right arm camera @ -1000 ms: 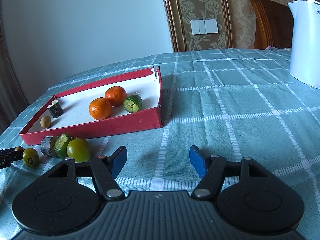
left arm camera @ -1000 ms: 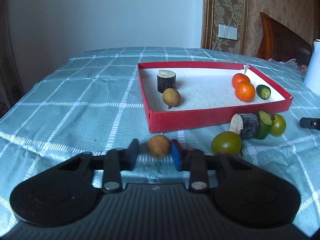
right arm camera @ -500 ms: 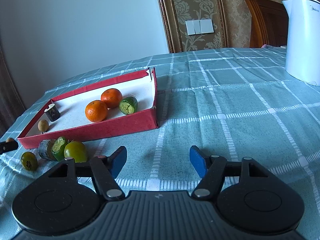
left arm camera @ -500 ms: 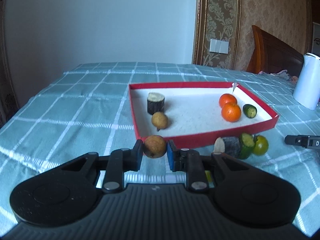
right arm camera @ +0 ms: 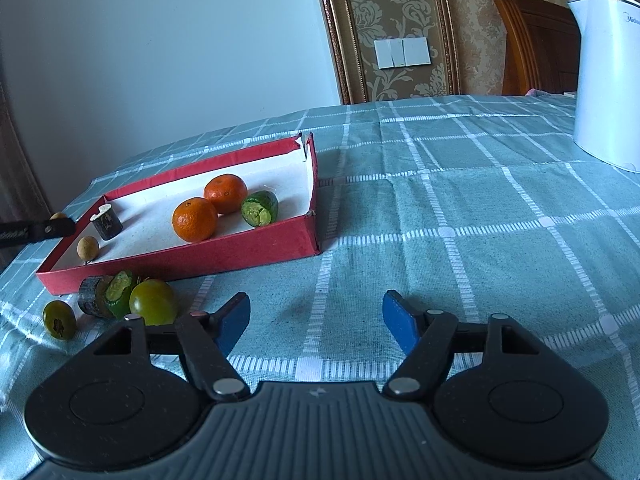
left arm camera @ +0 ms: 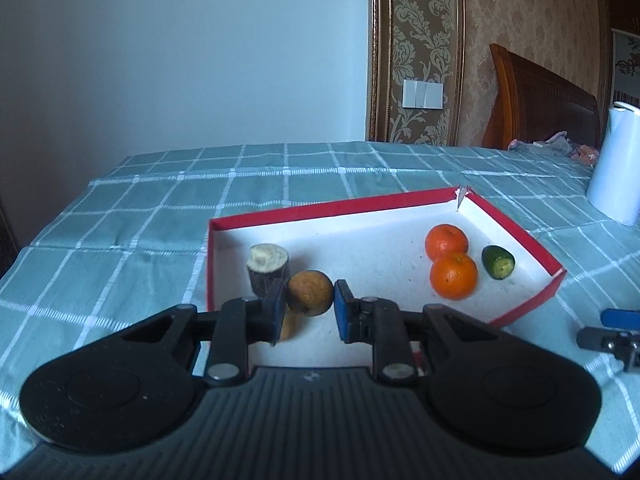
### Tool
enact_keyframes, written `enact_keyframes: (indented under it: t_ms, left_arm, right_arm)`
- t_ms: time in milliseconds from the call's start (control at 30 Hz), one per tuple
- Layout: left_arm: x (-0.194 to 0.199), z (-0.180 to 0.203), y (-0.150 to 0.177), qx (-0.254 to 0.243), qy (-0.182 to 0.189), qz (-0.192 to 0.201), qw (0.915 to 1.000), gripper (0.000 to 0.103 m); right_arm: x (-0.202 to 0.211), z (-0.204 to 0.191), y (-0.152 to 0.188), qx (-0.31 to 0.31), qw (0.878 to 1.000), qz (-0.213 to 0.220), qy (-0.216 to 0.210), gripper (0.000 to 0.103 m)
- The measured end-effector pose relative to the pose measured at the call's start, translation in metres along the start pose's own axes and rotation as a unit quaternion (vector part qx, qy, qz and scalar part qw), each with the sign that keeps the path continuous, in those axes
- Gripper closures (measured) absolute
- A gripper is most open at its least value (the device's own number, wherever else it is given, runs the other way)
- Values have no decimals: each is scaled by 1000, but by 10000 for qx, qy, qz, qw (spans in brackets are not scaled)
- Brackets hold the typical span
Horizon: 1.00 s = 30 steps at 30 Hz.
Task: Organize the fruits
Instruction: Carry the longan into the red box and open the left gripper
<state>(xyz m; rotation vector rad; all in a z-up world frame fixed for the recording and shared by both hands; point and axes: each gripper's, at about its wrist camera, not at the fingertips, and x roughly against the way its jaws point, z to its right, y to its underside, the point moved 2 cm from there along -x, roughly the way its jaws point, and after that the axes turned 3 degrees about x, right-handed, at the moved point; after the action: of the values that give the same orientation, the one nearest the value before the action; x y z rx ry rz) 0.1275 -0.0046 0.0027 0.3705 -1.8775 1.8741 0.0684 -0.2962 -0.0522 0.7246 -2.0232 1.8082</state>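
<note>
My left gripper (left arm camera: 310,299) is shut on a small brown round fruit (left arm camera: 310,293) and holds it above the near left part of the red tray (left arm camera: 520,227). In the tray lie a dark stem piece (left arm camera: 267,268), two oranges (left arm camera: 454,275) and a cucumber piece (left arm camera: 498,262). A second brown fruit (right arm camera: 87,248) lies in the tray, mostly hidden behind my left fingers in the left wrist view. My right gripper (right arm camera: 316,322) is open and empty over the cloth. Left of it, outside the tray, lie two green tomatoes (right arm camera: 153,302), a dark stem piece (right arm camera: 91,300) and a cucumber piece (right arm camera: 119,292).
A white kettle (right arm camera: 608,80) stands at the far right of the table. A wooden chair back (left arm camera: 540,104) stands behind the table. The table carries a teal checked cloth (right arm camera: 460,200). The left gripper's tip (right arm camera: 36,230) shows at the tray's left end in the right wrist view.
My left gripper closed on the brown fruit, lifted it off the cloth and carried it forward over the tray's near wall. My right gripper stayed open and drifted slightly.
</note>
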Motion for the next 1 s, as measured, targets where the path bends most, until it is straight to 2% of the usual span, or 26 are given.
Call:
enact_keyframes:
  t_ms: [200,533,800,1000]
  left_arm:
    - [-40,8,-11,-53,-89,-186,9998,80]
    - [-83,17,-19,-205,-128,-472,9986,80]
    - [-99,9,-14,-25,-99,-694,9975,80]
    - [-99,7,-15,25,-61,-708,9975,79]
  right_arm:
    - [0,-2,0,16,10000,-6,9,29]
    - [-1,-4,0,43,10000,-22,4,28]
    - [-1,-4,0,43,10000,-21,3,28]
    - [-1,-3,0,40,10000,-20,-1,28]
